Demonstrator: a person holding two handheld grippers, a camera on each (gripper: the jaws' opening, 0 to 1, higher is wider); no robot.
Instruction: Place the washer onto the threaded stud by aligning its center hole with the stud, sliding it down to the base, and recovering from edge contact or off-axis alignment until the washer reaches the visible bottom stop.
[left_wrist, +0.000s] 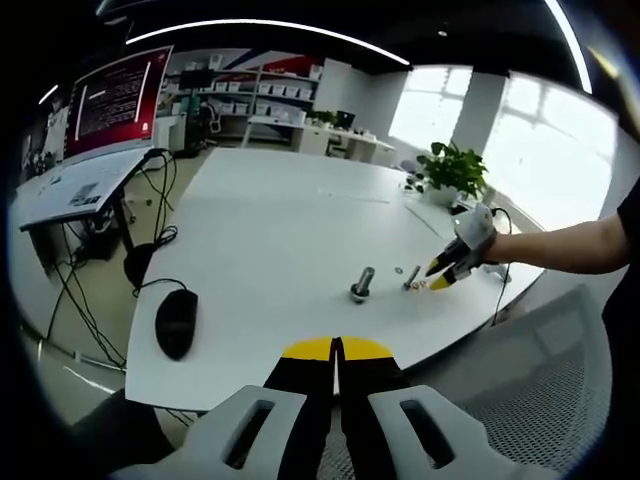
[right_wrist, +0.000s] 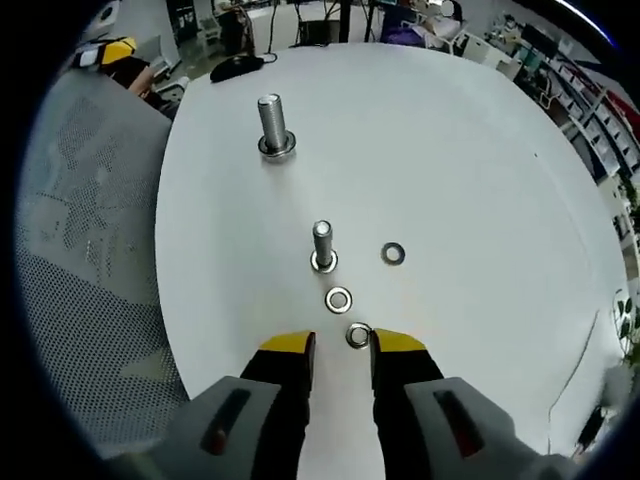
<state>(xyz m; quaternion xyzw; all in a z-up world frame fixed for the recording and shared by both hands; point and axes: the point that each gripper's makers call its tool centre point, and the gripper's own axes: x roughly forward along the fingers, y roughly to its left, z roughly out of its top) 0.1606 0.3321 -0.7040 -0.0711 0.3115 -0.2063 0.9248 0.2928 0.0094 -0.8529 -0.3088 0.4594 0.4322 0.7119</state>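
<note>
Your right gripper (right_wrist: 343, 345) jaws are parted around a washer (right_wrist: 357, 336) (ungrasped, flat on surface (right_wrist: 480, 170)). Left gripper (left_wrist: 337, 352) jaws are clenched empty. Small stud (right_wrist: 322, 246) is bare; everything's left.

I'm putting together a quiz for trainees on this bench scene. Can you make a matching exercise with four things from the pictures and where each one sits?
Things:
1. large stud
2. small stud
3. nearest washer
4. computer mouse

Places:
A. flat on the table, between the tips of the right gripper
B. upright on the table, farthest from the right gripper
C. near the table's edge, on a cable
D. upright with two loose washers close by, one to its side and one in front

Pairs: 1-B, 2-D, 3-A, 4-C
</note>
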